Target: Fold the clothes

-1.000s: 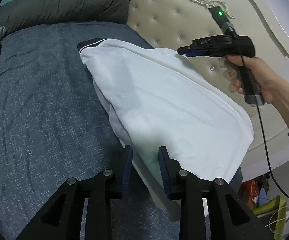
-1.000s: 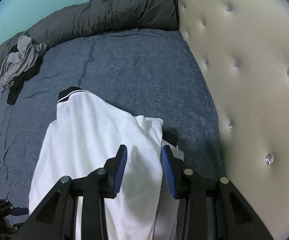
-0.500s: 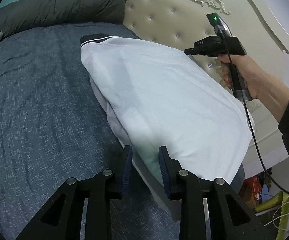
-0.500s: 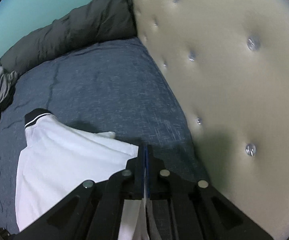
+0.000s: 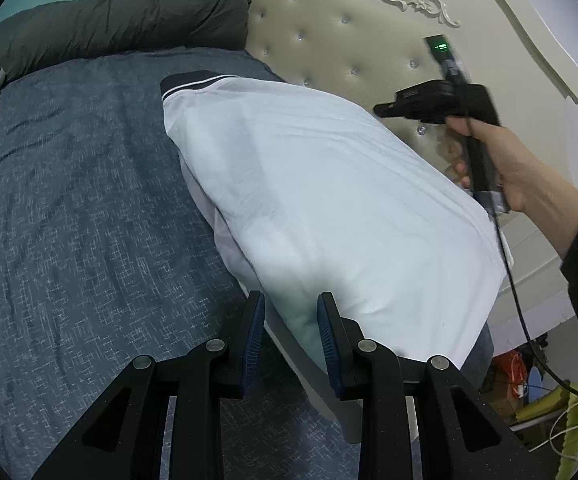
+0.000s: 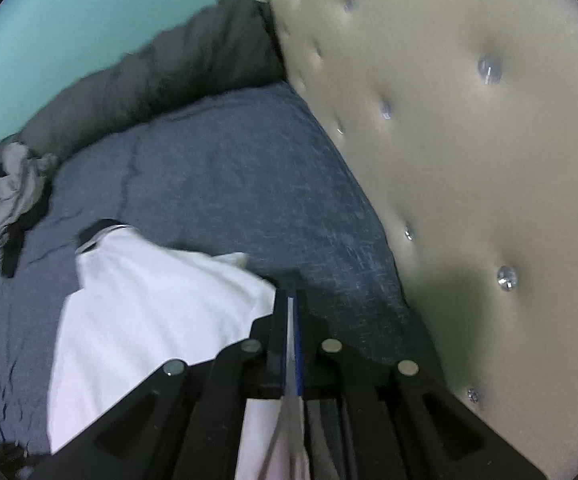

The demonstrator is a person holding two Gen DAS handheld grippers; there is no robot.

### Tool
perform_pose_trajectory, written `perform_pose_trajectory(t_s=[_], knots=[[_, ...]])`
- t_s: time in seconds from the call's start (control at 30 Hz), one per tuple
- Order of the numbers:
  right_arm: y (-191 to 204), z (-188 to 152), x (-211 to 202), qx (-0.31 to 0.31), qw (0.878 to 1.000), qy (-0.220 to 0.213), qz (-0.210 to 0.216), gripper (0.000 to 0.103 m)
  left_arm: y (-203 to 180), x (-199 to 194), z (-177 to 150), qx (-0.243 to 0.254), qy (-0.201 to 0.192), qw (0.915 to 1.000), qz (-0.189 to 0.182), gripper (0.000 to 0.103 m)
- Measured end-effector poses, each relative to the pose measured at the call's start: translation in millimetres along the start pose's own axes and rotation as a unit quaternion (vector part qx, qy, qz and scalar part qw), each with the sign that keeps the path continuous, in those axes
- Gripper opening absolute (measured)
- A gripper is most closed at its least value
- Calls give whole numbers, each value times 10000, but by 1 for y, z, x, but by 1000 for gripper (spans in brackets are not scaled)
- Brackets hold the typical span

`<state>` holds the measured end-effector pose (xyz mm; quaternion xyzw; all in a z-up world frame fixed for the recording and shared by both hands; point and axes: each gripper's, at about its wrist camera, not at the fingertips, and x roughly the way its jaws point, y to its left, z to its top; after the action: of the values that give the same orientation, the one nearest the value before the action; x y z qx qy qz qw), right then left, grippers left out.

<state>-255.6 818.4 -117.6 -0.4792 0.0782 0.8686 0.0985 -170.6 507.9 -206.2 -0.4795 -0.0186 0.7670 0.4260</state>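
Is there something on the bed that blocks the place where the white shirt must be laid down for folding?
Nothing visible does. The blue bedsheet beyond the white shirt is bare. The grey clothes lie far off at the bed's edge.

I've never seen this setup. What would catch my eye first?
A white shirt with a dark collar, stretched taut above the blue bed. The right tongs are shut on its edge by the tufted headboard; the left tongs straddle its near edge.
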Motion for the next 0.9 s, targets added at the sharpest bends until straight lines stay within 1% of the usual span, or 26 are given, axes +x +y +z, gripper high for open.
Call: perform_pose_trajectory(t_s=[0.1, 0.2, 0.3, 0.4, 0.5, 0.57, 0.67, 0.77, 0.9], knots=[[6, -14, -17, -146, 9987, 211, 431, 2, 0, -5, 0, -41, -32, 10000, 6, 30], [10, -32, -34, -142, 9938, 213, 1080, 2, -4, -14, -2, -14, -76, 10000, 1, 30], [21, -55, -40, -445, 9895, 436, 1302, 2, -9, -23, -4, 20, -98, 10000, 3, 30], [24, -73, -37, -516, 9895, 649, 1187, 2, -14, -30, -7, 13, -80, 10000, -5, 30], [13, -85, -39, -344, 9927, 715, 912, 2, -21, -33, -10, 21, -27, 10000, 11, 30], [6, -91, -46, -157, 9944, 614, 841, 2, -24, -35, -14, 12, 24, 10000, 26, 30], [-3, -100, -62, 74, 9967, 419, 689, 2, -30, -46, -18, 32, -4, 10000, 66, 30], [-7, -110, -82, 213, 9969, 148, 737, 2, -35, -56, -20, 65, -46, 9999, 125, 30], [-1, -127, -107, 288, 9961, -209, 810, 2, -43, -72, -22, 104, -114, 9996, 231, 30]])
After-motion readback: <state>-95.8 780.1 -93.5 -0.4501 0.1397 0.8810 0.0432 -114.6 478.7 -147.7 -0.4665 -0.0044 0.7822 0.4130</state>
